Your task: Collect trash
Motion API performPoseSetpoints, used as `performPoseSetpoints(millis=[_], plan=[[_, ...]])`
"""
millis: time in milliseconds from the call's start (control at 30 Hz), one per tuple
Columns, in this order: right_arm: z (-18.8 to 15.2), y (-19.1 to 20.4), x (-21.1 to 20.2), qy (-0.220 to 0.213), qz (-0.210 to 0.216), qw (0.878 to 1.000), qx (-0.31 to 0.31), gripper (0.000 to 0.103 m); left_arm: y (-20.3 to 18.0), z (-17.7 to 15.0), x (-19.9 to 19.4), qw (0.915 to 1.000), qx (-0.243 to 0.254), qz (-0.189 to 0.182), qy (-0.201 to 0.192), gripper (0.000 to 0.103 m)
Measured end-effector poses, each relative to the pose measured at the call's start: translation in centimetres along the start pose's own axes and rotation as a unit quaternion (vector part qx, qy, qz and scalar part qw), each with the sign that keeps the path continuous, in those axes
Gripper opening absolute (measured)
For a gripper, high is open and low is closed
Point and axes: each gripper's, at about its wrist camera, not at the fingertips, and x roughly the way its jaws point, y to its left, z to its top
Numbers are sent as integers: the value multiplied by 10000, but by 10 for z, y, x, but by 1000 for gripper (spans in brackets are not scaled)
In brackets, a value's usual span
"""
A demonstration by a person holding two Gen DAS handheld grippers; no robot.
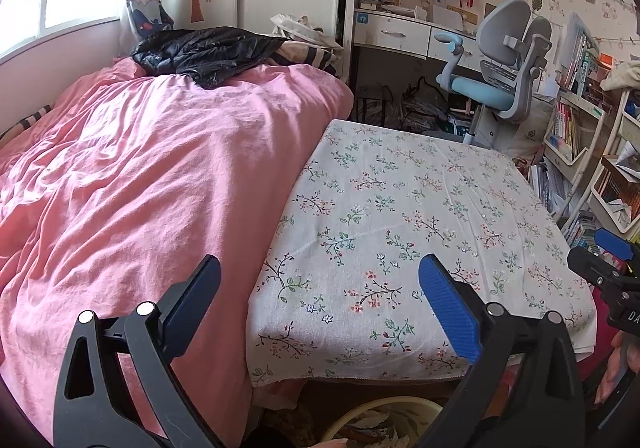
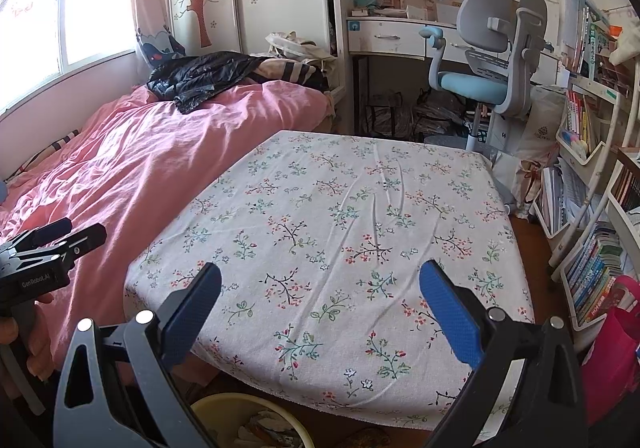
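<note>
Trash sits in the yellow bin (image 2: 224, 408) on the floor under the table's near edge; both grippers carry nothing.

Left gripper (image 1: 320, 288) and right gripper (image 2: 320, 288) hover with jaws spread wide above the floral tablecloth (image 2: 340, 216), which shows no litter. Beyond lie the pink bedspread (image 1: 140, 168) and a black jacket (image 1: 208, 52). Collection looks finished, or nearly so, as far as these views show.

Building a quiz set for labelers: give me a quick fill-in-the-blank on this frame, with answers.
1. Both the left gripper and the right gripper are ____.
2. The floral cloth has ____ trash on it.
3. The yellow bin below its near edge holds ____.
4. The black bag lies on the ____ bedding.

Answers: open; no; trash; pink
</note>
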Motion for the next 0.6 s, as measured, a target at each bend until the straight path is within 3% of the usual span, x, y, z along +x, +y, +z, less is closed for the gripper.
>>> performPoseSetpoints(millis=[600], plan=[[1, 1, 0, -17, -1, 10000, -19, 95, 2, 2, -9, 9998, -50, -36, -212, 96]])
